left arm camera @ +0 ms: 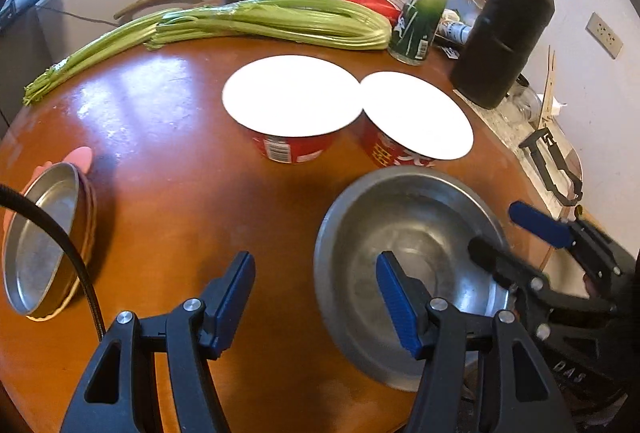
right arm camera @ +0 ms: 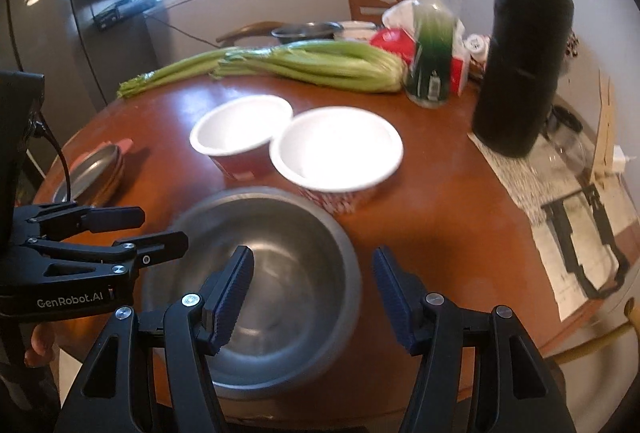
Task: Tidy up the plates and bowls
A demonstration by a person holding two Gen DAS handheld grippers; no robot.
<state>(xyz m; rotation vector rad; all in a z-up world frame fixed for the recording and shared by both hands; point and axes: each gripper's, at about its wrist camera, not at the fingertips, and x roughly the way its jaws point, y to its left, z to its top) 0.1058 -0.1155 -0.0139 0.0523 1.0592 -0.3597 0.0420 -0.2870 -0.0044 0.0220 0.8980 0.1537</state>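
Your landmark is the steel bowl (left arm camera: 408,273) at the near edge of the round wooden table (left arm camera: 168,193). The only legible writing is "GenRobot.AI", printed on the body of your left gripper (right arm camera: 160,229) as seen from the right wrist; the barcode and print on the two red paper bowls (left arm camera: 294,113) are too small to read, as is the label on the green bottle (left arm camera: 420,9). Your left gripper (left arm camera: 316,297) holds its blue pads apart with nothing between them; one pad sits over the steel bowl's near rim, the other over bare table to the bowl's left. Your right gripper (right arm camera: 314,297) also stands open and empty, one pad over the bowl's interior, the other beyond its right rim. Whether any pad touches the bowl cannot be told. The red paper bowls stand side by side just behind the steel bowl. A stack of steel plates (left arm camera: 44,237) lies well to its left. Celery (left arm camera: 240,21) and a black flask (left arm camera: 508,29) lie behind it.
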